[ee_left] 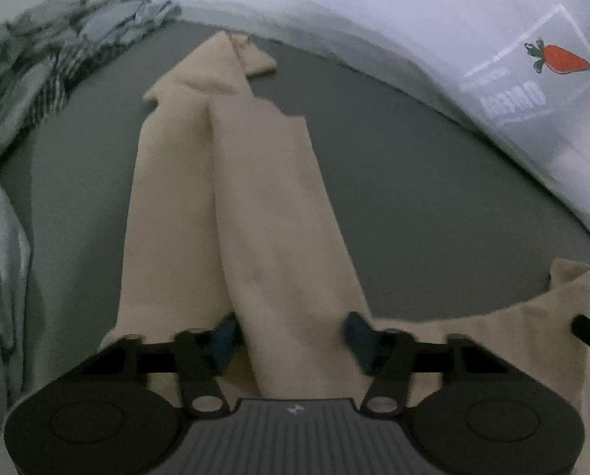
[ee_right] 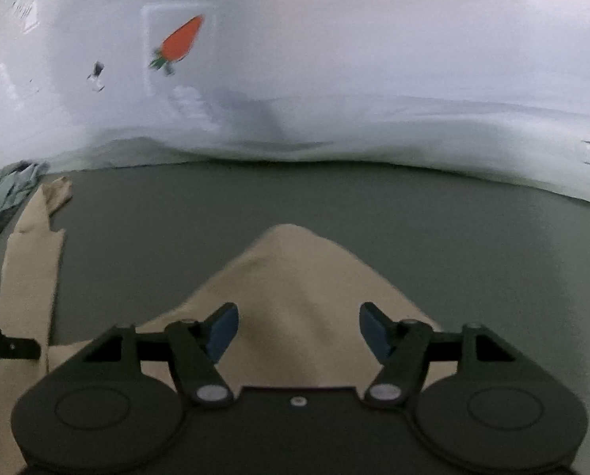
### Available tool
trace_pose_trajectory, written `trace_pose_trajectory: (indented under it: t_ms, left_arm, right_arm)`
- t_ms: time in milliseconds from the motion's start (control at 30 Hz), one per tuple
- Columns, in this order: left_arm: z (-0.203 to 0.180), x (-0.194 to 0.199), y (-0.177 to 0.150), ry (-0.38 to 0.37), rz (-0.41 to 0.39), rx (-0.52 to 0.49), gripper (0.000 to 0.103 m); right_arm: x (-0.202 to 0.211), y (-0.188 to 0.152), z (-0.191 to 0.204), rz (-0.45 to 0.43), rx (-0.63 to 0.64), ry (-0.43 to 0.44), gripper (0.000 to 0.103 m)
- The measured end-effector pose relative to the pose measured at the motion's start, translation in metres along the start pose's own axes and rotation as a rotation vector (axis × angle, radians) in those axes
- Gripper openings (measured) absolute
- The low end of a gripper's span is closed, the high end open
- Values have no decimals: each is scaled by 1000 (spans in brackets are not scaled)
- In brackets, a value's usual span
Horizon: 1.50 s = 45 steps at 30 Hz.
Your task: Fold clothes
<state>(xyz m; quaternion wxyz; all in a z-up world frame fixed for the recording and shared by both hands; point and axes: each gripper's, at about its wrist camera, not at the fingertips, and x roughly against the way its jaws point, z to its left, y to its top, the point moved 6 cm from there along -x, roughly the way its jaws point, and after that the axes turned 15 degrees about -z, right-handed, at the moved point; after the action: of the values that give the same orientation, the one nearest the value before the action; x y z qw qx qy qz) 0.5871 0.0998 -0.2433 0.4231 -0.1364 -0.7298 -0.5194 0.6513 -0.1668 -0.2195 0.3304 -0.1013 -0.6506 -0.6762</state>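
Beige trousers (ee_left: 231, 198) lay nearest my left gripper (ee_left: 291, 336), stretched flat on the grey desk (ee_left: 413, 198) with both legs running away from me toward the white wall (ee_left: 334, 8). One folded leg passed between the blue fingers (ee_left: 225, 334); I saw a gap on each side of the cloth, so the jaws stood apart and pressed on nothing. To the right of that leg, the waist end spread sideways across the desk.

From my right gripper (ee_right: 299, 332), the same trousers (ee_right: 295, 277) rose in a soft peak between its blue fingers (ee_right: 376, 330), which also stood apart without pinching the fabric. The legs showed as a strip at the far left of that peak.

Left of the trouser legs, against the wall, a striped grey-green cloth (ee_left: 37, 79) lay crumpled. Above the trousers, the wall carried a carrot sticker (ee_right: 180, 39). Both views were blurred.
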Motion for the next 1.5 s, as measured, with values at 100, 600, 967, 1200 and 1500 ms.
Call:
trace_pose_trajectory:
  t_ms: [100, 600, 967, 1200, 1500]
  left_arm:
    - [-7, -3, 6, -8, -7, -8, 18]
    - [-103, 89, 92, -258, -323, -126, 9]
    - [-84, 122, 90, -220, -362, -96, 10]
    - [-5, 146, 120, -58, -455, -19, 10]
    - [65, 132, 147, 99, -479, -3, 15]
  right_arm:
    - [-6, -2, -1, -10, -9, 9, 16]
    - [122, 20, -211, -266, -216, -637, 5]
    - [269, -55, -293, -249, -376, -936, 5]
    - [288, -60, -240, -249, -409, -791, 5]
    - [250, -31, -165, -249, -392, -569, 7]
